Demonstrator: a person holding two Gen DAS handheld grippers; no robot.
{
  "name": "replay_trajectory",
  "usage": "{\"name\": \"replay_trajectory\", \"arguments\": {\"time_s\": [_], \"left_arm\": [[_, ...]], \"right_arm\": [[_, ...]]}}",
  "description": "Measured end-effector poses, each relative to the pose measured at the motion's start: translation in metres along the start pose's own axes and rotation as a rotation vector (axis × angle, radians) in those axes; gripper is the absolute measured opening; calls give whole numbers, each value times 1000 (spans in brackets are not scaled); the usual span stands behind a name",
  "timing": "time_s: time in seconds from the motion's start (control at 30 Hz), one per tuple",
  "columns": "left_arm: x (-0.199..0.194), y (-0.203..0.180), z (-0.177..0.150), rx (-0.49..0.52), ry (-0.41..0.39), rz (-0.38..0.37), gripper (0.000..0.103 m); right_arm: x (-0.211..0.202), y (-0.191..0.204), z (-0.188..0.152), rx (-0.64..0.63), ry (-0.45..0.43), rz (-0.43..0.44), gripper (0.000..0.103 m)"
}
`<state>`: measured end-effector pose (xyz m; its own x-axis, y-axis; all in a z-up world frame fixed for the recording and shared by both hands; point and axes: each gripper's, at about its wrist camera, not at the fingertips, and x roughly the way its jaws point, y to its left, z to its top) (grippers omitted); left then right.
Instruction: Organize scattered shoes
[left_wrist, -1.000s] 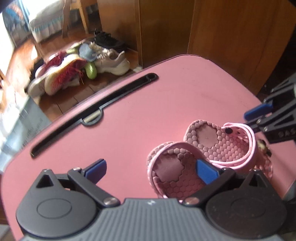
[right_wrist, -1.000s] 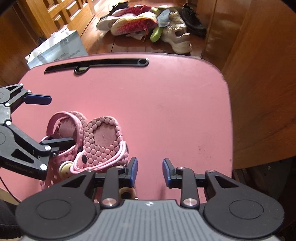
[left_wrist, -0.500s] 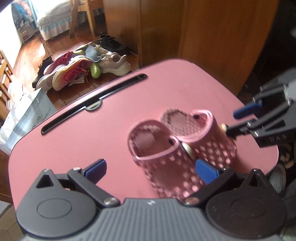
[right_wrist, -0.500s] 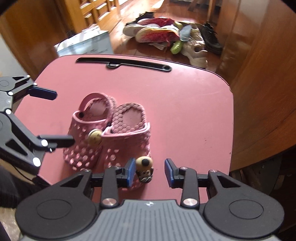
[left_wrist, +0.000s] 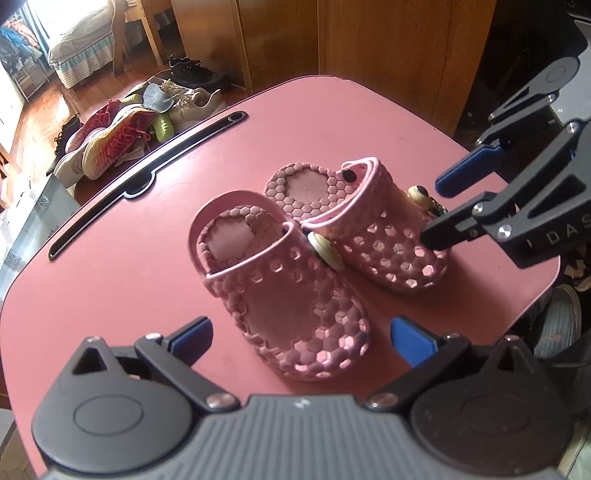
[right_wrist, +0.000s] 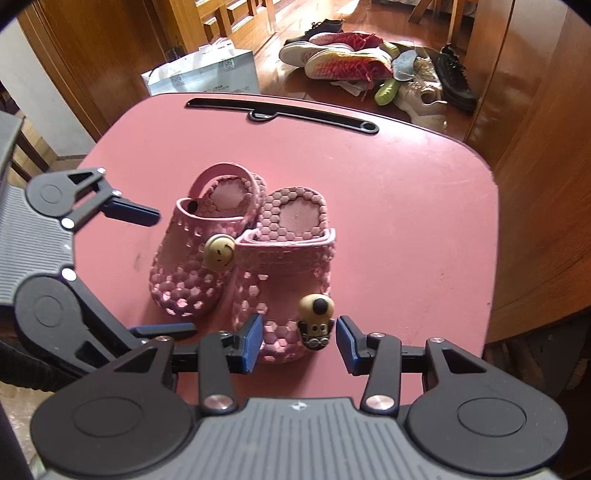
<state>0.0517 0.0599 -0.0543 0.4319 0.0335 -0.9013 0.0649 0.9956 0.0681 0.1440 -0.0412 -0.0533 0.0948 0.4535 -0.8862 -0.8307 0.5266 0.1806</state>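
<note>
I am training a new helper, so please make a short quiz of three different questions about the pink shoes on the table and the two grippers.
1. True or false: the two pink clogs stand side by side on the pink table.
2. Which clog carries the smiling round charm? A) the one nearer the left gripper B) the one nearer the right gripper
3. Fill in: the other shoes lie in a pile on the ____.

Key: 1 true; 2 A; 3 floor.
</note>
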Motion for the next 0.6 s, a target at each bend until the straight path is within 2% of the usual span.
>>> {"name": "replay_trajectory", "arguments": {"time_s": [0.07,0.13,0.23,0.6], "left_arm": [[2,1,-1,2,-1,0,99],[5,2,-2,6,5,6,89],[8,4,-4,7,17,-1,81],[5,18,-11,25,57,-26,79]], "right_arm": [[2,0,0,12,2,8,43],[2,1,1,10,-3,5,43],[3,1,1,22,-4,10,43],[5,16,2,2,12,60,43]]}}
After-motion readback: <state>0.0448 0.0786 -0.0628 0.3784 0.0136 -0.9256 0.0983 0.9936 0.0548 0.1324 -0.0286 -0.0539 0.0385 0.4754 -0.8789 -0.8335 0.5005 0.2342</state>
